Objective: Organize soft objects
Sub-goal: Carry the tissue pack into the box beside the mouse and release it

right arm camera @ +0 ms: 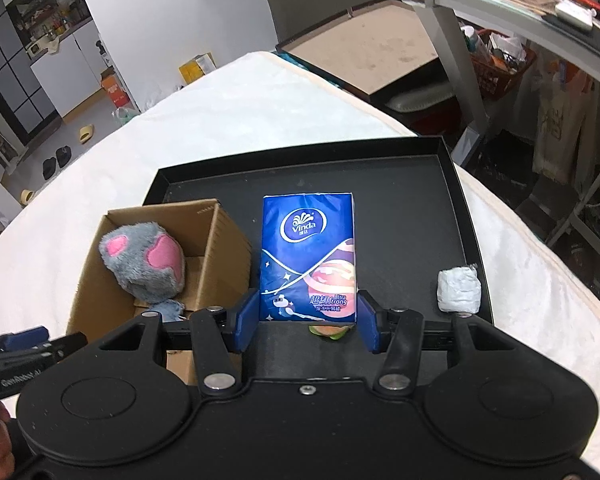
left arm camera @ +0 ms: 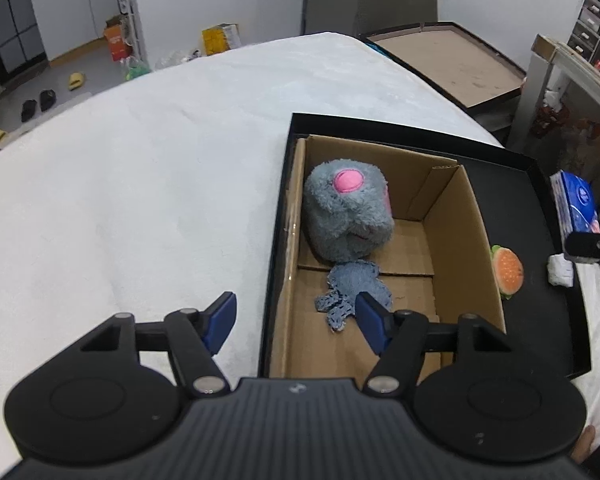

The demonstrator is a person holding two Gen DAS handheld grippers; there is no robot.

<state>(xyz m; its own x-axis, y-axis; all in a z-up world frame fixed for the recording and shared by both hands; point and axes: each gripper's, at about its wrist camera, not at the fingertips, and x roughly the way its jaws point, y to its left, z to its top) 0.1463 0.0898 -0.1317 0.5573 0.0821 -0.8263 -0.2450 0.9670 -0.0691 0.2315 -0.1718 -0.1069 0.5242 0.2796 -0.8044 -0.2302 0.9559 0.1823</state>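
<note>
Right gripper (right arm camera: 307,320) clamps tissue pack (right arm camera: 309,258) between pads, mid-carry; next: swing left over cardboard box (right arm camera: 220,248), release. Left gripper (left arm camera: 296,322) wide, empty.

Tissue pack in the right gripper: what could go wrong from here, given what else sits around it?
1. The right gripper clamps only the bottom end of the tissue pack, so the soft pack could pivot or slip.
2. The plush mouse fills much of the cardboard box; the pack may land on it or catch the wall.
3. The open left gripper hangs over the box's near end and could get in the way.
</note>
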